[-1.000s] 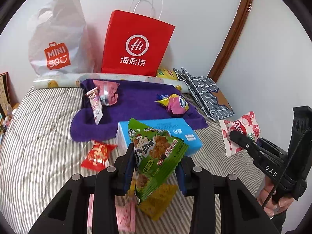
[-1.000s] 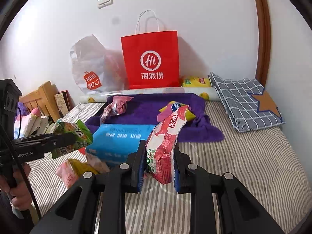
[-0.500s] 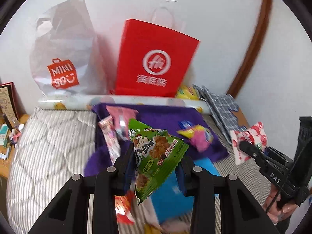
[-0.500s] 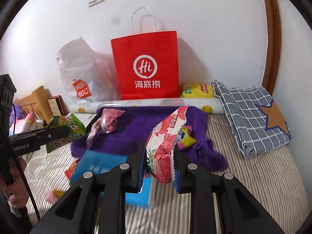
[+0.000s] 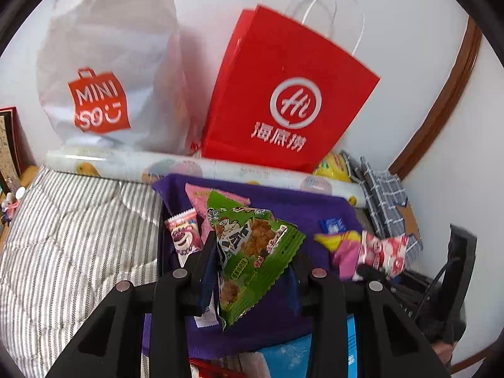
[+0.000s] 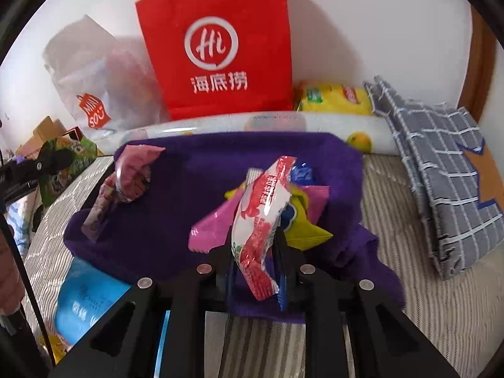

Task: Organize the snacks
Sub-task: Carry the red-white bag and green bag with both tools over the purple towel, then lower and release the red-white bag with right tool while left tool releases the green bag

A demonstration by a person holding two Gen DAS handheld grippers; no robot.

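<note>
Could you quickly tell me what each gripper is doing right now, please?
Left gripper: closed on the green snack packet.
Right gripper: closed on the red-and-white snack packet, over the purple cloth.

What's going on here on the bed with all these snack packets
A person is sorting snacks with a handheld claw in each hand. The left claw is clamped on a green snack packet, and the right claw grips a red and white packet, its jaws having just closed a little tighter. Both packets hang over a purple towel spread on the striped bed, where a few other packets already lie. A red paper bag and a white plastic bag stand against the wall behind.
</note>
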